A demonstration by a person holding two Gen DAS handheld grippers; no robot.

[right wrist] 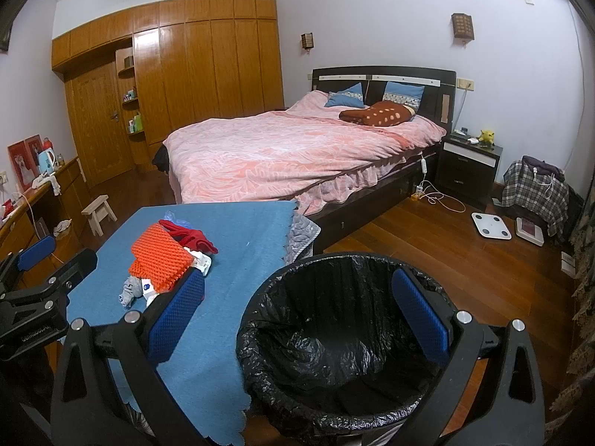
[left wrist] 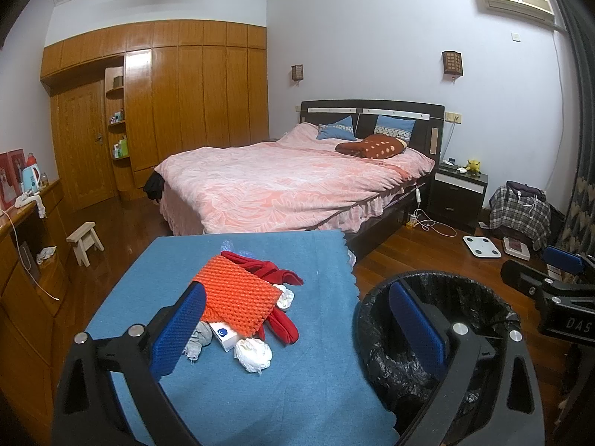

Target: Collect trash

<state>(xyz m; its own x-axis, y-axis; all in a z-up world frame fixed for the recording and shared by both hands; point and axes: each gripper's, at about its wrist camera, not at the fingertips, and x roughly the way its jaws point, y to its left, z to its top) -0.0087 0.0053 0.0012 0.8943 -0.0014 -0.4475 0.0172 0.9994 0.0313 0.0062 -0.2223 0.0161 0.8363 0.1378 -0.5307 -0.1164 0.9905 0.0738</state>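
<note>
- The left hand-held gripper (left wrist: 297,334) hovers with its blue pads wide apart and nothing between them, over the near edge of the desk (left wrist: 297,390) and the rim of the bin (left wrist: 375,304).
- The right hand-held gripper (right wrist: 305,312) is also spread wide and holds nothing; its left finger (right wrist: 174,316) lies over the desk, its right finger over the bin's far side.
- The desk, covered by a blue cloth (right wrist: 241,230), stands at the foot of the bed (left wrist: 282,178).
- The trash sits in one pile near the middle of the cloth: an orange foam net (left wrist: 234,297) on top, a red cloth (left wrist: 275,271) under and behind it, a white wad (left wrist: 253,355) at the front, a second white wad (left wrist: 285,296) at the right edge, a grey scrap (left wrist: 197,340) at the left, and a small white box (left wrist: 224,335) with a blue mark between the grey scrap and the front wad.
- The bin, lined with a black bag (right wrist: 334,353), stands on the floor (right wrist: 465,260) just right of the desk; I cannot tell whether anything lies in it.
</note>
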